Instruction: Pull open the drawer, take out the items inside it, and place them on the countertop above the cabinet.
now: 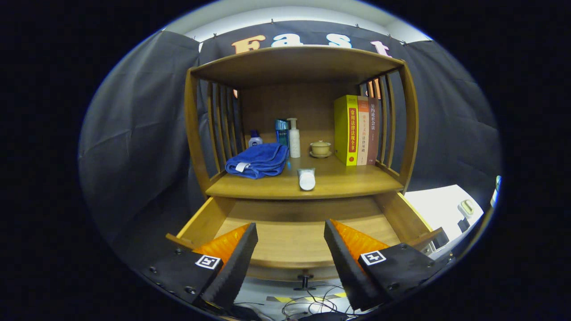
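1. The gripper (291, 249) hangs over the pulled-out drawer (290, 240) of a wooden cabinet (412, 133), its fingers (236, 263) spread wide apart and holding nothing; bare drawer floor shows between them.

2. The drawer stands open below the tabletop (348, 183), its knob (305, 281) facing the gripper. The part of its floor that can be seen looks empty; the front strip behind the fingers is hidden, so whether anything remains there cannot be told.

3. On the tabletop, a white tube (307, 179) lies near the front edge, just beyond the fingers. A folded blue towel (258, 161) rests to its left; behind stand a small bottle (254, 139), a teal box (281, 131) and a white pump bottle (294, 139). A lidded cup on a saucer (320, 149) sits beside three upright books (357, 131).

4. Judged from this layout, the opening step is done and the emptying looks at or near its end.

5. The next move would call for checking the hidden front of the drawer; anything found there needs the fingers lowered around it, closed, then lifted clear of the drawer's front wall to a free patch of tabletop, such as the space right of the tube.
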Demonstrator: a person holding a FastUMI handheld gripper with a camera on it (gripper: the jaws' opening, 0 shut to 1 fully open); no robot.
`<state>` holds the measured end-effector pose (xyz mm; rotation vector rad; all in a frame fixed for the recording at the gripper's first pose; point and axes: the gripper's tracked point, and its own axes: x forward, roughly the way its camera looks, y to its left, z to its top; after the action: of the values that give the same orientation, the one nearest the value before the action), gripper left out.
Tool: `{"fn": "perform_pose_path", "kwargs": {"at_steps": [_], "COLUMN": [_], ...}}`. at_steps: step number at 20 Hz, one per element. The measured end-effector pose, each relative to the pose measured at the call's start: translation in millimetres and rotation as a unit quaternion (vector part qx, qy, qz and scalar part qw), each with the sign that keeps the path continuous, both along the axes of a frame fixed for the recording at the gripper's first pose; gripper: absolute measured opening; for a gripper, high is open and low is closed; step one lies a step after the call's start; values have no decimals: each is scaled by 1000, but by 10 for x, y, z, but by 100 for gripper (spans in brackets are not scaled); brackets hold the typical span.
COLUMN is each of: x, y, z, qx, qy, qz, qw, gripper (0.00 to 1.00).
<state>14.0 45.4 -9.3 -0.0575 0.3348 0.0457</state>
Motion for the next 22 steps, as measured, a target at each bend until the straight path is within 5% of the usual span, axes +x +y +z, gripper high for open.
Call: {"fn": "perform_pose_path", "kwargs": {"at_steps": [10,22], "x": [-314,-143], "y": [-130,-259], "z": [-642,-867], "qx": [7,9], "qy": [20,-3], "qz": [-25,-45], "qw": [999,999], "gripper": [98,96]}}
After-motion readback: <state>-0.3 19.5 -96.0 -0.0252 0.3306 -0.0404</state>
